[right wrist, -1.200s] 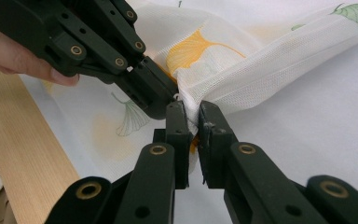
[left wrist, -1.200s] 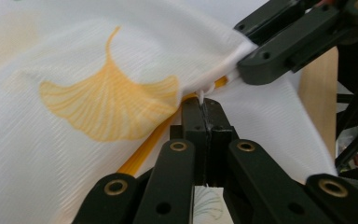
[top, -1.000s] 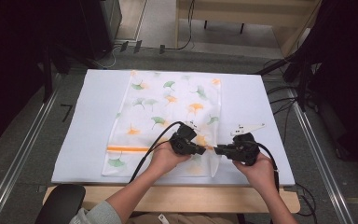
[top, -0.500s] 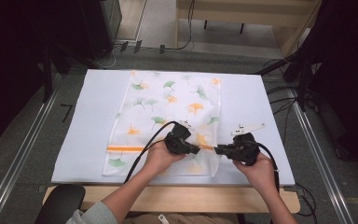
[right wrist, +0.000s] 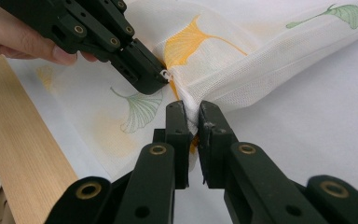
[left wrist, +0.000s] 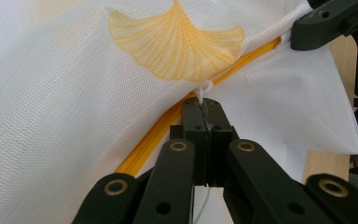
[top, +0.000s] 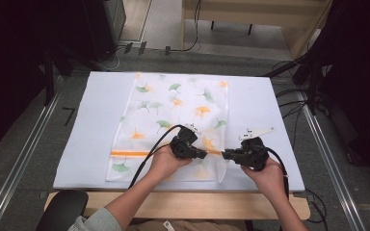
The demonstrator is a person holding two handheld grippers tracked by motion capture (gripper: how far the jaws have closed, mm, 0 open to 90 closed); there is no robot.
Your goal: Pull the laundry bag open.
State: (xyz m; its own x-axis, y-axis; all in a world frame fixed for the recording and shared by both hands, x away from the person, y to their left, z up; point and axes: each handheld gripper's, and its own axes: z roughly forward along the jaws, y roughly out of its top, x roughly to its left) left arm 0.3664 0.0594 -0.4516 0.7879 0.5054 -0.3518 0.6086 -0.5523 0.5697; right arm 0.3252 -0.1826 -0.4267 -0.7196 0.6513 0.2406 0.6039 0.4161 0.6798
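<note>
The left claw (top: 203, 154) is sliding rightward again, pinching the white zipper pull (left wrist: 204, 91) of the mesh bag (top: 178, 108) lying on the table (top: 91, 120); the right claw (top: 225, 154) is still clamping the bag's edge.

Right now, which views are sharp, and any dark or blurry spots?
High view: table evenly lit, surroundings nearly black. Left gripper view: mesh bag weave crisp, no glare. Right gripper view: right tool sharp; hand at top-left slightly soft.

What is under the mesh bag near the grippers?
The mesh bag lies on a white mat, with a wooden table edge beyond. Its inside is not visible. The left gripper pinches the zipper pull; the right gripper clamps the fabric.
</note>
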